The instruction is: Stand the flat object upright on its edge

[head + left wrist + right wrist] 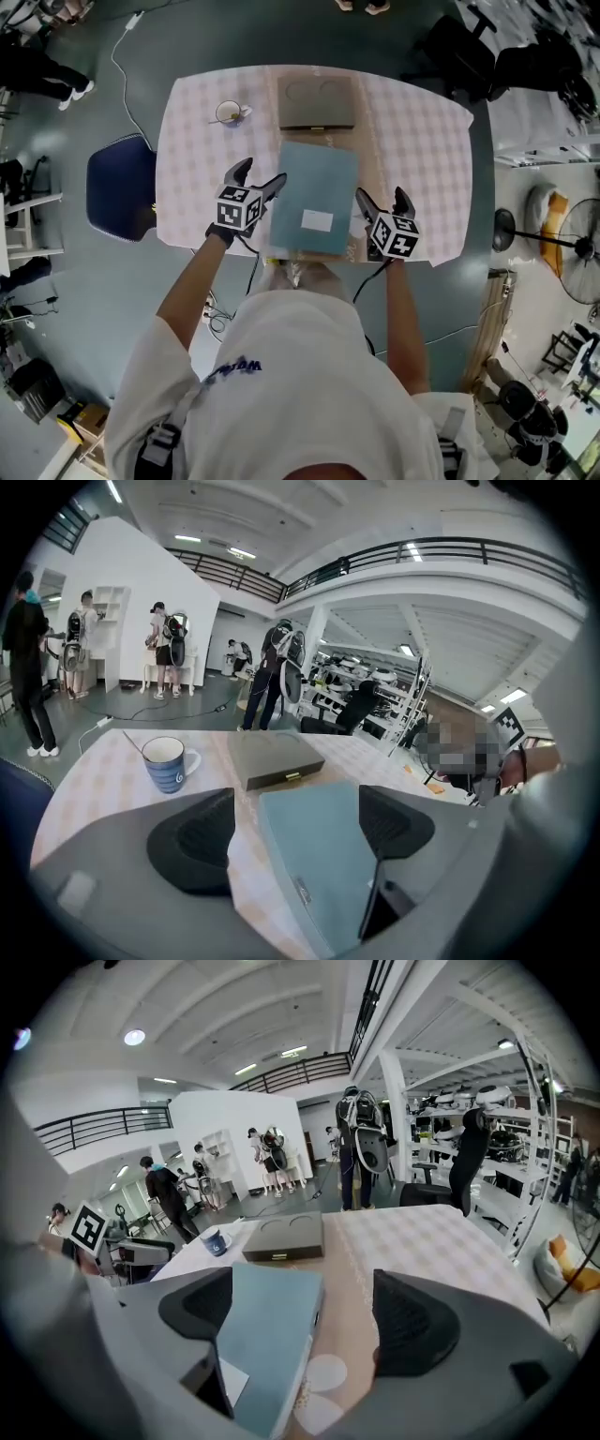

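A flat teal book (314, 192) with a white label lies flat on the checked table (422, 141), its near end at the front edge. My left gripper (262, 172) is at its left side and stands open. In the left gripper view the teal book (319, 855) fills the right half of the gap, reaching under the right pad (394, 822). My right gripper (382, 195) is at the book's right side, also open. In the right gripper view the book (267, 1335) lies against the left pad (197, 1302), and bare table fills the remaining gap.
A grey flat case (316, 101) lies just beyond the book at the table's far edge. A blue mug (228, 113) with a spoon stands at the far left. A blue chair (122, 187) is left of the table. People stand in the background of both gripper views.
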`<control>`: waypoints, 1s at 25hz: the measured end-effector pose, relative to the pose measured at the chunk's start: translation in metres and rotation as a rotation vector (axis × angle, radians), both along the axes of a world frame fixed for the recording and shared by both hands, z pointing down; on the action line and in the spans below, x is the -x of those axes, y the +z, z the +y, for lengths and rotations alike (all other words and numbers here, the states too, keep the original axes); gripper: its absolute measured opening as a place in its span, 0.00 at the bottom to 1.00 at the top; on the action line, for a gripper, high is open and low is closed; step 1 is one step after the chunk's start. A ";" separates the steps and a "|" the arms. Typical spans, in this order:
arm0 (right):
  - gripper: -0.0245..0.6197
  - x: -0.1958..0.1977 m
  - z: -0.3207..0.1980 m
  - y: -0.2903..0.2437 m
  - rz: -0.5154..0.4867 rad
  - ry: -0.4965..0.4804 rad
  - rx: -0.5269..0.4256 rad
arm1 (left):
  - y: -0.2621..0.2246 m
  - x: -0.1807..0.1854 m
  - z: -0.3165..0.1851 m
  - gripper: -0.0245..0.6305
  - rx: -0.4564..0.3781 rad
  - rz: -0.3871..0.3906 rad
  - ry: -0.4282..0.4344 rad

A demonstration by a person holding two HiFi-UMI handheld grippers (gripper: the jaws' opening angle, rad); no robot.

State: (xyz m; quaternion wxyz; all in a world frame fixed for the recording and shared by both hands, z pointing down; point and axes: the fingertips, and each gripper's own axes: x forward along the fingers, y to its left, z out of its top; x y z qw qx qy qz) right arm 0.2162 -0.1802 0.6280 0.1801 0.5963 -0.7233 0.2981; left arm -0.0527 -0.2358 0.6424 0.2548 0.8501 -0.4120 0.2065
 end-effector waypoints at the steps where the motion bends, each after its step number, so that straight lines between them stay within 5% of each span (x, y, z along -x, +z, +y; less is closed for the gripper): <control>1: 0.77 0.001 -0.005 0.005 -0.006 0.005 0.010 | 0.005 0.000 -0.004 0.67 0.013 0.005 0.001; 12: 0.74 0.017 -0.046 0.059 -0.060 -0.043 0.138 | 0.071 -0.009 -0.033 0.66 0.196 0.036 0.026; 25: 0.72 0.025 -0.082 0.116 -0.072 -0.054 0.252 | 0.113 -0.022 -0.059 0.66 0.306 0.013 0.024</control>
